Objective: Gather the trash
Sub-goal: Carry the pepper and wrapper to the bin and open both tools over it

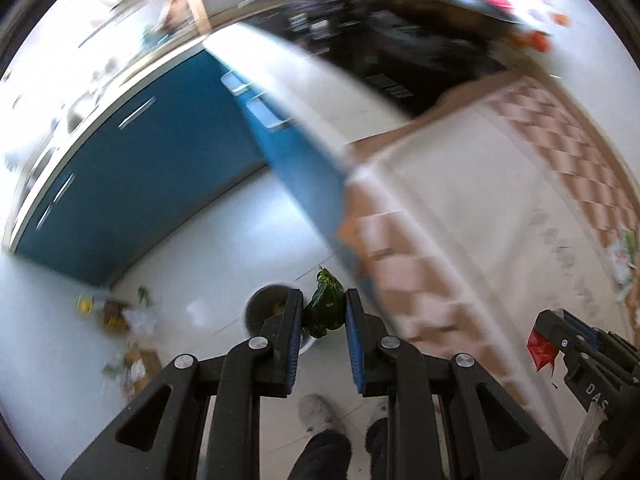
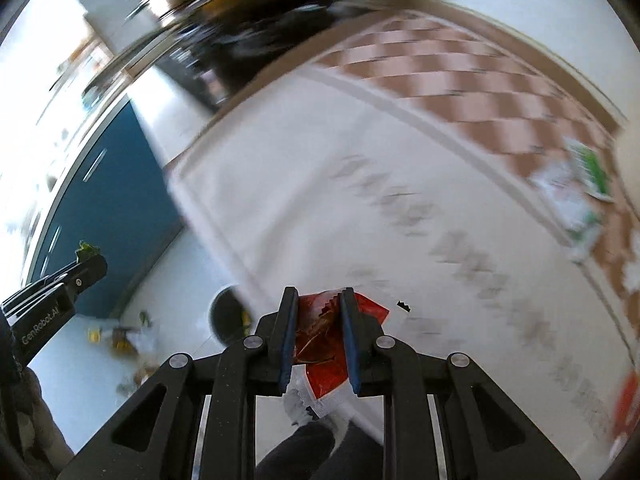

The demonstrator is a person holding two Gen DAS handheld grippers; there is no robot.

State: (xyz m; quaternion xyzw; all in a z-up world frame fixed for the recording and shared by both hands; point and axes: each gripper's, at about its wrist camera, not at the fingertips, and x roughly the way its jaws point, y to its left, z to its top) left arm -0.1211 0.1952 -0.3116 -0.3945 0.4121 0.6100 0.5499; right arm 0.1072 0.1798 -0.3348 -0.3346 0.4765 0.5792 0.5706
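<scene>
My left gripper (image 1: 323, 312) is shut on a crumpled green wrapper (image 1: 326, 306) and holds it in the air above the floor, near a dark round trash bin (image 1: 264, 308). My right gripper (image 2: 318, 320) is shut on a red and white snack wrapper (image 2: 320, 340) at the near edge of the table. The right gripper also shows in the left wrist view (image 1: 568, 332) with the red wrapper (image 1: 540, 350). The left gripper shows in the right wrist view (image 2: 86, 266) with the green wrapper (image 2: 86, 250). The bin appears there too (image 2: 228, 314).
A table with a white and pink checked cloth (image 2: 360, 200) carries green and white wrappers (image 2: 576, 192) at its right. Scattered litter (image 1: 116, 316) lies on the white tile floor by blue cabinets (image 1: 140, 152). A person's legs and shoe (image 1: 320, 416) are below.
</scene>
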